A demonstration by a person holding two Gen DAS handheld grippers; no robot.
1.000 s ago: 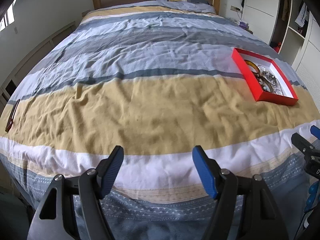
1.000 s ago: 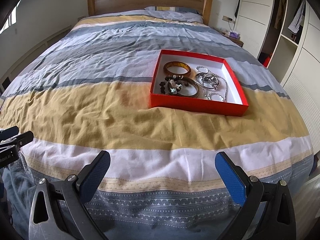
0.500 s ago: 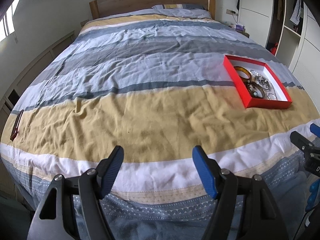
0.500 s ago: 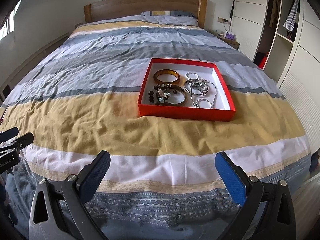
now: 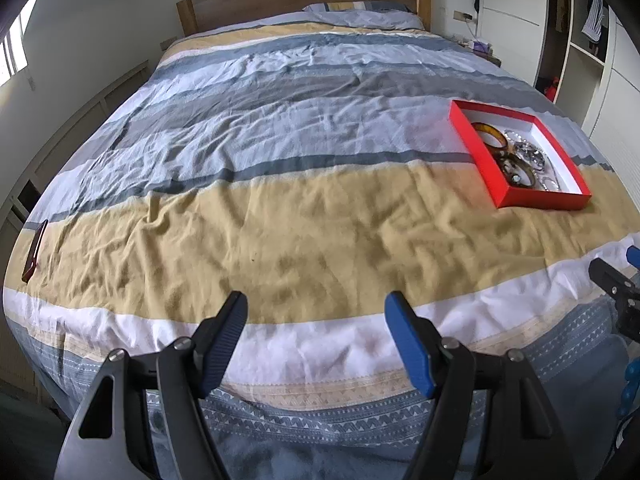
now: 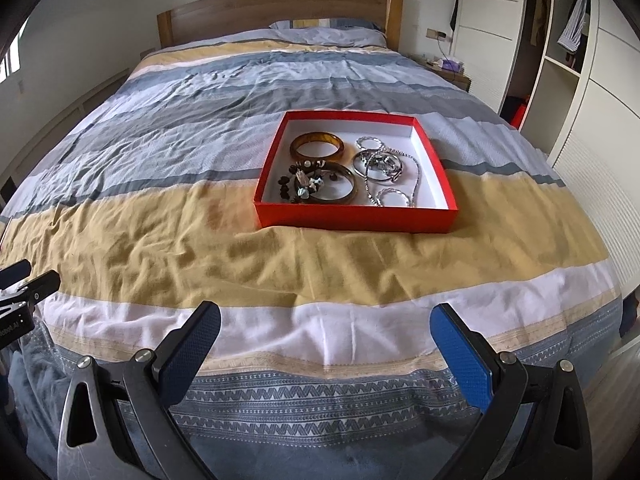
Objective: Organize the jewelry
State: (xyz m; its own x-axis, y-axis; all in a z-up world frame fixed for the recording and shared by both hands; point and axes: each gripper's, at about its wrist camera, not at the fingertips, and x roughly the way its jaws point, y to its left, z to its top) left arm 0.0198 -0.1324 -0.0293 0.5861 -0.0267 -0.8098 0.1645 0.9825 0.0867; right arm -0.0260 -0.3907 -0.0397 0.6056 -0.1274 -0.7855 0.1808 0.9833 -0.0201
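A red box [image 6: 352, 218] with a white inside lies on the striped bedspread; in the left wrist view the red box [image 5: 484, 156] is at the right. It holds an amber bangle [image 6: 317, 147], a darker bangle [image 6: 342, 186], dark beads [image 6: 286, 188] and silver bracelets and chain [image 6: 384, 166]. My right gripper [image 6: 326, 320] hangs open over the foot of the bed, well short of the box. My left gripper [image 5: 316, 308] is open too, empty, left of the box.
A dark red flat object [image 5: 35, 250] lies at the bed's left edge. The wooden headboard [image 6: 276, 8] is at the far end, white wardrobes [image 6: 560, 52] and a nightstand [image 6: 448, 70] to the right. Wide bedspread [image 5: 280, 184] lies between grippers and box.
Both grippers have drawn back and risen a little, so the box looks smaller and farther off. It has drifted leftward in the right wrist view. Both stay open.
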